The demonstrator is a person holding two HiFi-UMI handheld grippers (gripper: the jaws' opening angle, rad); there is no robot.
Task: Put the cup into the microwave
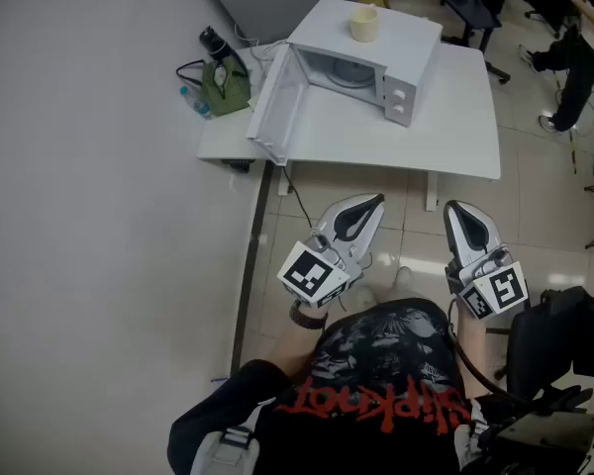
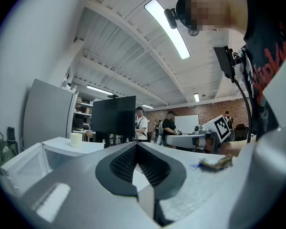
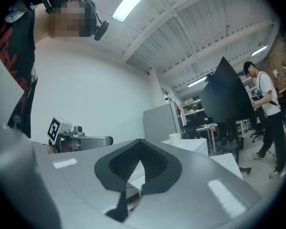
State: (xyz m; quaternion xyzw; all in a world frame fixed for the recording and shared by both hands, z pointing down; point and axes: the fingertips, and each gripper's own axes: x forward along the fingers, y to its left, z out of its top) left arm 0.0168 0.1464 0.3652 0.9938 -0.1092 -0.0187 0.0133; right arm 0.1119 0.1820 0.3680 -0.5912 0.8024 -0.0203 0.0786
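Observation:
A cream cup (image 1: 365, 23) stands on top of the white microwave (image 1: 396, 52), whose door (image 1: 272, 102) hangs wide open to the left. In the left gripper view the cup (image 2: 76, 139) shows far off on the microwave's top (image 2: 62, 145); in the right gripper view the cup (image 3: 174, 137) is small and distant too. Both grippers are held close to the person's body, well short of the table. My left gripper (image 1: 373, 205) is shut with nothing in it. My right gripper (image 1: 456, 209) is shut and empty as well.
The microwave sits on a white table (image 1: 455, 117). A green bag (image 1: 225, 85) and a dark bottle (image 1: 213, 41) lie at the table's left end. A grey wall runs along the left. Office chairs and a person (image 1: 584, 57) stand beyond the table at the right.

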